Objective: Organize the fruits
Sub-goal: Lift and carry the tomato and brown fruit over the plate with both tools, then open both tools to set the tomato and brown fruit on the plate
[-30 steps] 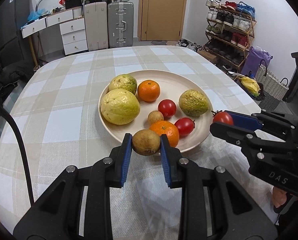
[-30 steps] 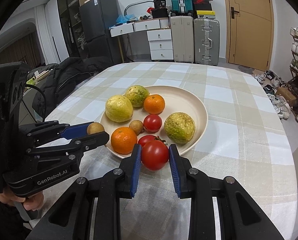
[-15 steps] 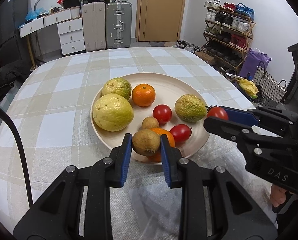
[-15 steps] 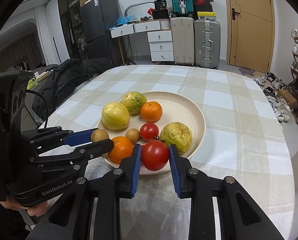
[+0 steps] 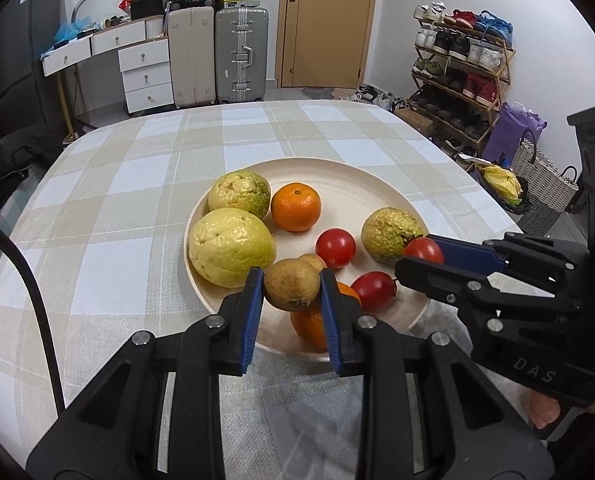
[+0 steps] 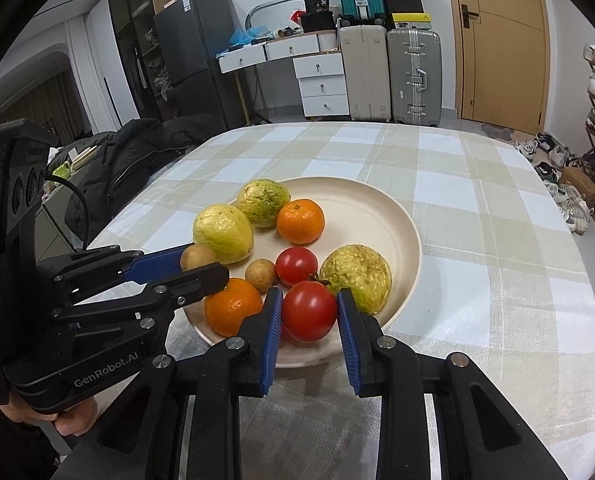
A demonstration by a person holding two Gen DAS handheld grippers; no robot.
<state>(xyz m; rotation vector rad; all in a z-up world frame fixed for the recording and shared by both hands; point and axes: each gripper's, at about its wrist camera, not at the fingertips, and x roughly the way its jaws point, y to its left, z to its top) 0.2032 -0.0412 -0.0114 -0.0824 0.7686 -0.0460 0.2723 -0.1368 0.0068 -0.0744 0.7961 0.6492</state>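
A cream plate (image 5: 361,184) (image 6: 381,208) on the checked tablecloth holds several fruits: yellow-green guavas (image 5: 231,246), oranges (image 5: 296,206), tomatoes (image 5: 335,247) and a small brown fruit (image 6: 260,275). My left gripper (image 5: 292,292) is shut on a brown kiwi-like fruit (image 5: 292,286) (image 6: 197,257), held above the plate's near rim. My right gripper (image 6: 309,316) is shut on a red tomato (image 6: 309,310) (image 5: 423,249), held over the plate's near right part beside a guava (image 6: 355,272).
The table (image 5: 137,168) stretches round the plate. Beyond it stand suitcases (image 5: 239,54), white drawers (image 5: 145,72), a door (image 5: 325,20) and a shoe rack (image 5: 461,64). A black jacket (image 6: 137,152) lies at the table's left edge.
Both grippers have moved forward over the plate with their fruits still held. The kiwi-like fruit and the tomato now hang above the plate's near part instead of short of its rim.
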